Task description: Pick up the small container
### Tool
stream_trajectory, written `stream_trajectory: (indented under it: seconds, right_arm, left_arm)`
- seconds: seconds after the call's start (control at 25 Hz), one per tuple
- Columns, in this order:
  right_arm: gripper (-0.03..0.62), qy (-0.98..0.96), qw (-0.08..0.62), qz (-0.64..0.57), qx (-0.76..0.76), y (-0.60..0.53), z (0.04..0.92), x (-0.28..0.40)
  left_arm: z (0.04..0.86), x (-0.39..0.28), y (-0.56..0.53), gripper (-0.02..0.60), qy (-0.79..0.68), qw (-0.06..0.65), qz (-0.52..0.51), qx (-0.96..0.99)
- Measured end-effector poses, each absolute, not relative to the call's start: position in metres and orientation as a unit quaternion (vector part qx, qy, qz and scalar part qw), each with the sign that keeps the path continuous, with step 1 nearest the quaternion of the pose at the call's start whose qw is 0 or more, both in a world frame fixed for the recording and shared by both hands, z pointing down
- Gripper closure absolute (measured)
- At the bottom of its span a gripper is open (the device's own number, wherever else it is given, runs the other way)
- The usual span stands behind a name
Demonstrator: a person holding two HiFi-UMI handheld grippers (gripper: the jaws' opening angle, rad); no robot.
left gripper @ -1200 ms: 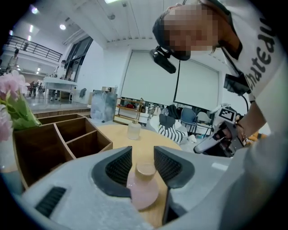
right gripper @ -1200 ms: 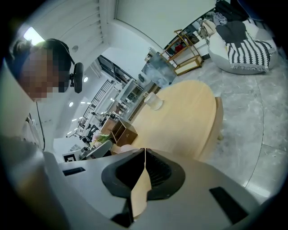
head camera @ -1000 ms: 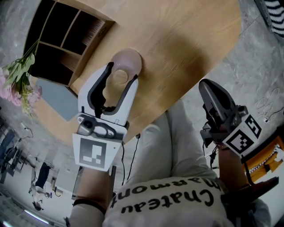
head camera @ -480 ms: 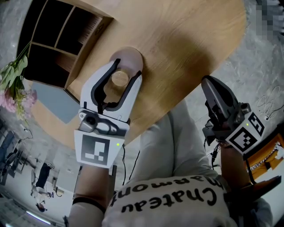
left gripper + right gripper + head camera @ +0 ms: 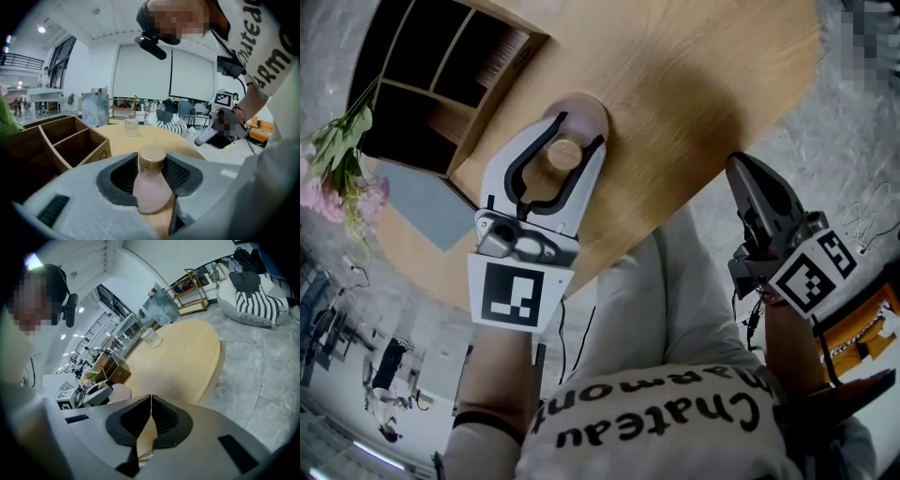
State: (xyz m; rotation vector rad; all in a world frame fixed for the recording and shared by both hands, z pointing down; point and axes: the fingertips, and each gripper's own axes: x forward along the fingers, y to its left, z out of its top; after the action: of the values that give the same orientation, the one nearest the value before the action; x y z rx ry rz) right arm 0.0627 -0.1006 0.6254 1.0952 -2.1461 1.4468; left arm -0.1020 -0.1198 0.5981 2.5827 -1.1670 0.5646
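Note:
The small container (image 5: 565, 153) is a pink bottle with a round wooden cap, standing on the round wooden table (image 5: 694, 84). My left gripper (image 5: 578, 131) reaches over it with one jaw on each side of the cap. In the left gripper view the container (image 5: 151, 187) sits deep between the dark pads (image 5: 180, 171). The jaws have just been closing on it, and thin gaps still show beside the cap. My right gripper (image 5: 737, 169) is off the table's edge, above the person's leg, with its pads (image 5: 151, 401) together and nothing between them.
A dark wooden compartment box (image 5: 441, 84) stands just left of the container. Pink flowers (image 5: 342, 169) and a grey mat (image 5: 417, 202) lie further left. A clear glass jar (image 5: 131, 126) stands at the far side of the table. The table's near edge runs under my left gripper.
The left gripper's jaws have narrowed around the container's cap and the gripper has edged a little further over it. The right gripper stays shut in about the same place.

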Motion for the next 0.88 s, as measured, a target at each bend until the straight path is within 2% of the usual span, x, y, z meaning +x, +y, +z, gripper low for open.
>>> stream_trajectory:
  seconds: [0.36,0.88]
  right_arm:
    - [0.580,-0.734,0.202,0.511,0.399,-0.101,0.602,0.062]
    - [0.580,-0.754,0.202,0.474,0.408,-0.133,0.533,0.051]
  left_arm:
    - [0.605,-0.107,-0.117,0.431,-0.392,0.148,0.230,0.879]
    - [0.603,-0.102,-0.122,0.428,-0.370,0.153,0.258,0.879]
